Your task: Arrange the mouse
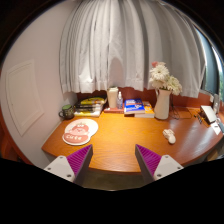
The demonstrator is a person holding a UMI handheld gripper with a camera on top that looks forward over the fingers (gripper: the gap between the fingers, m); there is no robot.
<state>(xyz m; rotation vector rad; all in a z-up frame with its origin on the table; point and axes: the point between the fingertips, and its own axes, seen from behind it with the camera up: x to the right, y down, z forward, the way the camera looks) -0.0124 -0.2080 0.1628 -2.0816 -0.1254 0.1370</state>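
Note:
A small white mouse (170, 135) lies on the wooden desk (125, 135), to the right of the fingers and well beyond them. My gripper (113, 160) hangs over the desk's near edge, far back from the mouse. Its two fingers, with purple pads (79, 158), stand wide apart with nothing between them.
A round pink mat (80, 131) lies on the desk's left part. A white vase with flowers (162, 100) stands at the back right, books (133, 106) and a cup (113, 98) along the back, and a dark jar (67, 111) at the left. Curtains hang behind.

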